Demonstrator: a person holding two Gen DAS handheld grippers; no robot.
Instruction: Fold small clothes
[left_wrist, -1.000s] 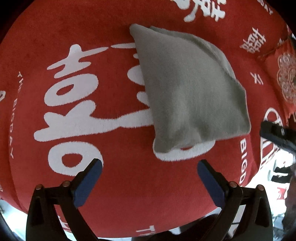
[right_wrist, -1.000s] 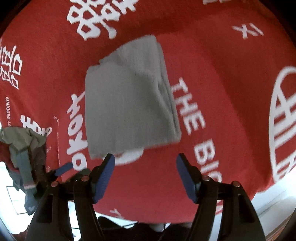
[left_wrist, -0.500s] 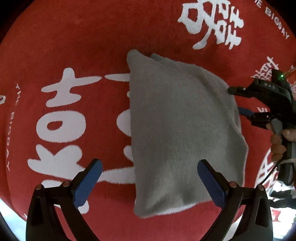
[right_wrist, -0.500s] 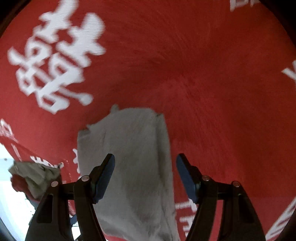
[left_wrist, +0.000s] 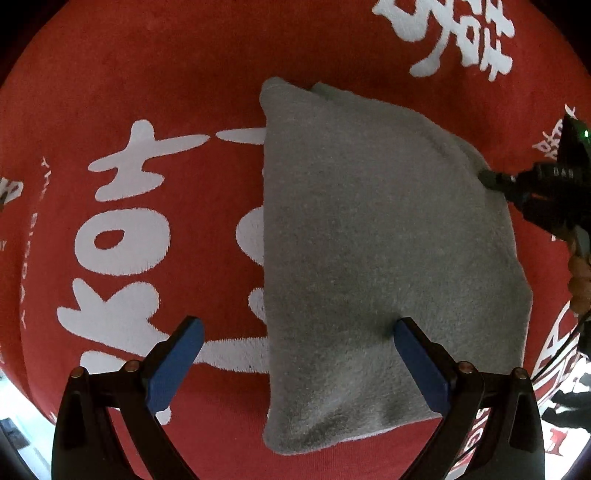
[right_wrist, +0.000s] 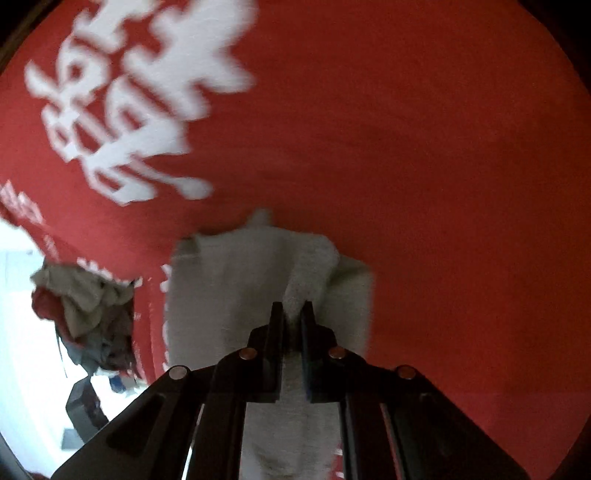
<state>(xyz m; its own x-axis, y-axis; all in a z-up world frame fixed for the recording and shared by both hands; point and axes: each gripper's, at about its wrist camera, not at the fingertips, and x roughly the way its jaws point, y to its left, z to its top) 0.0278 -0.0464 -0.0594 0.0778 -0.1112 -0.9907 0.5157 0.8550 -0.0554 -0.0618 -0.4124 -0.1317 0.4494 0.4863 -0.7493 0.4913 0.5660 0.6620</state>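
Note:
A folded grey cloth (left_wrist: 369, 240) lies on the red cloth-covered table (left_wrist: 147, 74) with white lettering. My left gripper (left_wrist: 295, 354) is open just above the cloth's near left part, its right blue fingertip (left_wrist: 413, 350) over the cloth, its left one over the red cover. My right gripper (right_wrist: 291, 314) is shut on a pinched ridge of the grey cloth (right_wrist: 258, 266). In the left wrist view the right gripper (left_wrist: 491, 181) touches the cloth's right edge.
A heap of unfolded clothes (right_wrist: 81, 302) hangs at the table's left edge in the right wrist view. White floor (right_wrist: 22, 314) shows beyond that edge. A person's hand (left_wrist: 580, 280) holds the right gripper.
My right gripper moved onto the cloth and shut on its edge; it was open before. My left gripper came closer over the cloth and stayed open.

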